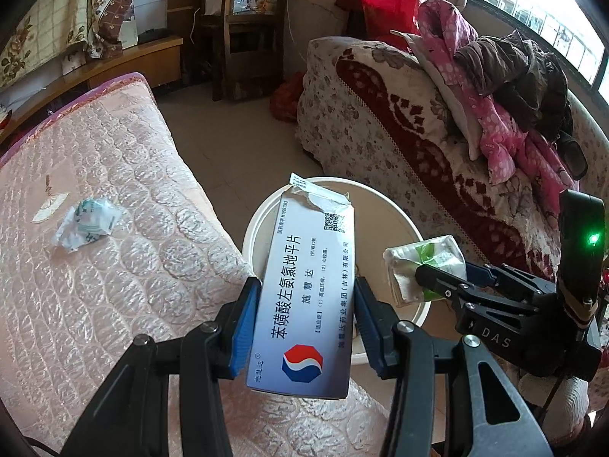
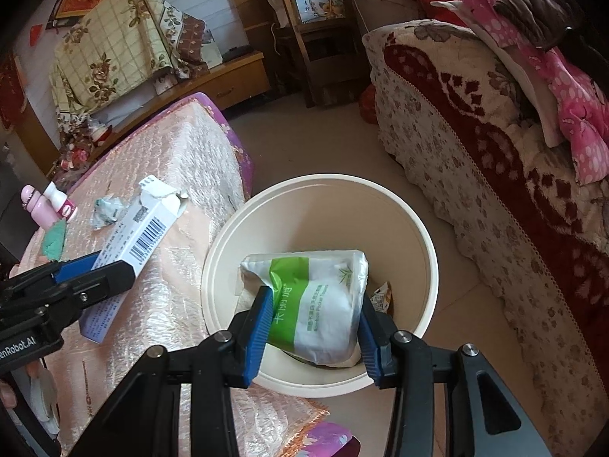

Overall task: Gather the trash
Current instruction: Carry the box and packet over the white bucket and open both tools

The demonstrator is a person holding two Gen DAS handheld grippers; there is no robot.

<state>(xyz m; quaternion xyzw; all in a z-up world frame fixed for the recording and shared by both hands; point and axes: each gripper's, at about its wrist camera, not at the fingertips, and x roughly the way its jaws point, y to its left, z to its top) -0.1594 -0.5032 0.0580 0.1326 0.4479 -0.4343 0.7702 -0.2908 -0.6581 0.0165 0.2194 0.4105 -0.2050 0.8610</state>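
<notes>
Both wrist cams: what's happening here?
A person with two handheld claws is clearing trash off a bed. The left claw is shut on a torn medicine box, held near the bed's edge. The right claw grips a green-and-white tissue pack over the open cream bin, not yet dropped. A crumpled wrapper remains on the pink quilted mattress.
</notes>
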